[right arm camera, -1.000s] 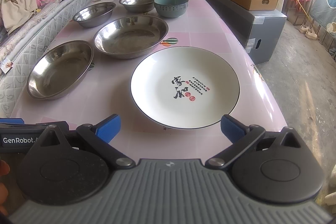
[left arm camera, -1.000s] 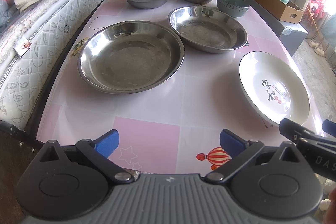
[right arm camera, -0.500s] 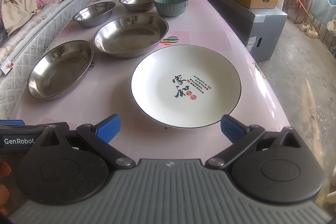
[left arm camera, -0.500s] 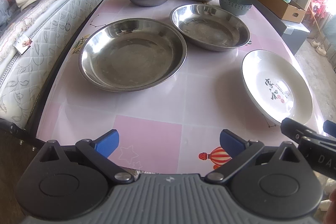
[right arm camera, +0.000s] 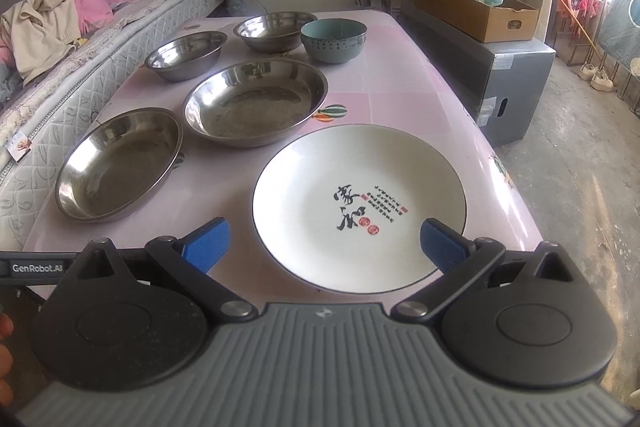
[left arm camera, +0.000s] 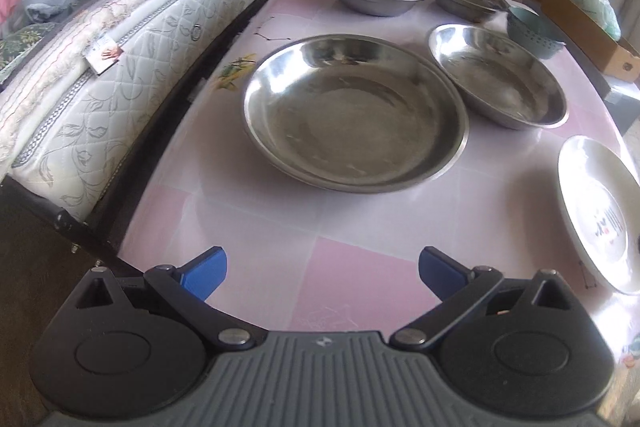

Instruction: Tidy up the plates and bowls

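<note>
Plates first: the white plate [right arm camera: 360,207] lay flat on the pink table [right arm camera: 420,99], right in front of my right gripper [right arm camera: 324,243], its black calligraphy reading upright toward me. It was round, so no long axis to call. Left of it sat the near steel plate [right arm camera: 118,163], and behind that the larger steel plate [right arm camera: 256,103], both rim-up and apart from each other. At the far end stood two steel bowls [right arm camera: 186,55] [right arm camera: 274,31] and a teal bowl [right arm camera: 334,41], mouths up.

My right gripper's blue pads [right arm camera: 206,245] stood spread wide, holding nothing, the plate's near rim between them. My left gripper [left arm camera: 322,273] was spread just as wide and empty, hovering over the table's near edge.

From the left view, the near steel plate [left arm camera: 354,113] filled the centre and the white plate [left arm camera: 600,211] was cut off at the right edge. Only the right view showed the cardboard box [right arm camera: 476,9] whole, and the floor beyond.
</note>
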The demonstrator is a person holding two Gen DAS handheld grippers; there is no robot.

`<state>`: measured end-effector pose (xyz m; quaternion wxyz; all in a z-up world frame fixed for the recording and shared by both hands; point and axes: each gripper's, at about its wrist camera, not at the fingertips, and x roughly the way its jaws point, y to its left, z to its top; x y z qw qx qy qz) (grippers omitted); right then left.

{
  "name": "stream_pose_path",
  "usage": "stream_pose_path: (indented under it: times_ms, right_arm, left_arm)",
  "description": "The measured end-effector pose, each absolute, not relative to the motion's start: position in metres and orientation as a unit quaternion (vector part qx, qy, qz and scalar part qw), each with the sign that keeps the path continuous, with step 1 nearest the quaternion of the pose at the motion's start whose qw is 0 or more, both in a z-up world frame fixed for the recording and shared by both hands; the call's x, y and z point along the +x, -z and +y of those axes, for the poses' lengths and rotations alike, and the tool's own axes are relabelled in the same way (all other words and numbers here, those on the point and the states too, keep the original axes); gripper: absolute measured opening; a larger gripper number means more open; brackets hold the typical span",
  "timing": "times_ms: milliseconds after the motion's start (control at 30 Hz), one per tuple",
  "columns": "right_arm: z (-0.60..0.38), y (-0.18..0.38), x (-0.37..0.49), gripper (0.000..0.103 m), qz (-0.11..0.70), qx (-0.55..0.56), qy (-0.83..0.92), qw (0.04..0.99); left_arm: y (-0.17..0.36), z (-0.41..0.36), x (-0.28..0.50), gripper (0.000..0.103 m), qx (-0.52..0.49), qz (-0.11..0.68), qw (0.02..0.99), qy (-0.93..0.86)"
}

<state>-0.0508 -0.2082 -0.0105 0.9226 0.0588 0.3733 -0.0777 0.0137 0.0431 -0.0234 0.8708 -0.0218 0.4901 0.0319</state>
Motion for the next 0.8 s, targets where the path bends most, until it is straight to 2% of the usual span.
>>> stream_pose_path:
  times_ms: [267, 800]
  right_arm:
    - [-0.21, -0.013, -0.023, 0.102, 0.321, -0.019, 0.058, 0.945]
    - [-0.235, -0.061, 0.071, 0.102, 0.268, 0.038, -0.083, 0.959]
  left_arm:
    - [0.002, 0.097, 0.032, 0.102, -0.05, 0.445, 0.888, -0.106]
    - [-0.032, 0.137, 0.096, 0.102, -0.095, 0.364, 0.924, -0.066]
